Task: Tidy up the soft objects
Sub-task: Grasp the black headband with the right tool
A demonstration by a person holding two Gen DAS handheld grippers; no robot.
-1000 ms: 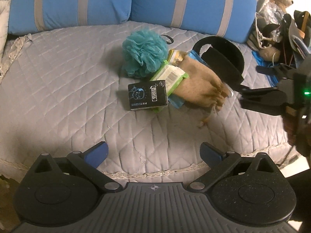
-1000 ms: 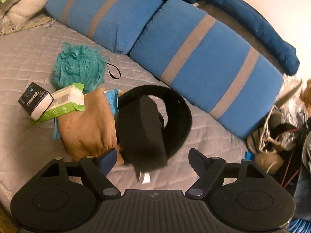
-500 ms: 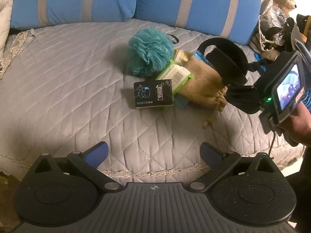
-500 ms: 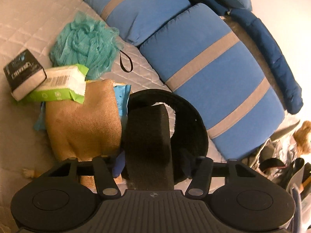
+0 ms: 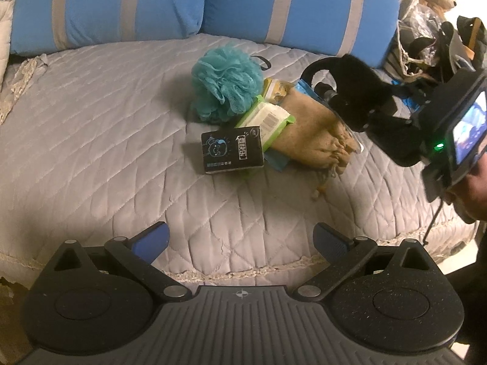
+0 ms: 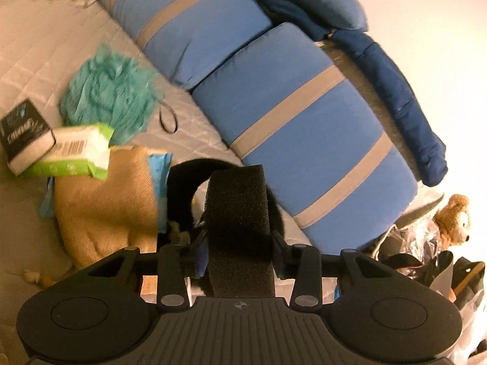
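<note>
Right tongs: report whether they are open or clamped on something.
Clamped. The right tongs have just been closing, and their fingers now press both sides of the black foam pad, lifted off the bedspread.

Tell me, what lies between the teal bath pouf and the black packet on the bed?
The green-edged wipes pack lies between the teal pouf and the black packet, shown in the left wrist view.

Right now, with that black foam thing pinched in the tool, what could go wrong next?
1. The right gripper, whose jaws have just been closing, grips only the foam pad; the attached black band could swing or snag as it lifts.
2. The band lies against the tan pouch, so it may drag that pile.
3. The wipes pack and black box lean on it and could slide.
</note>
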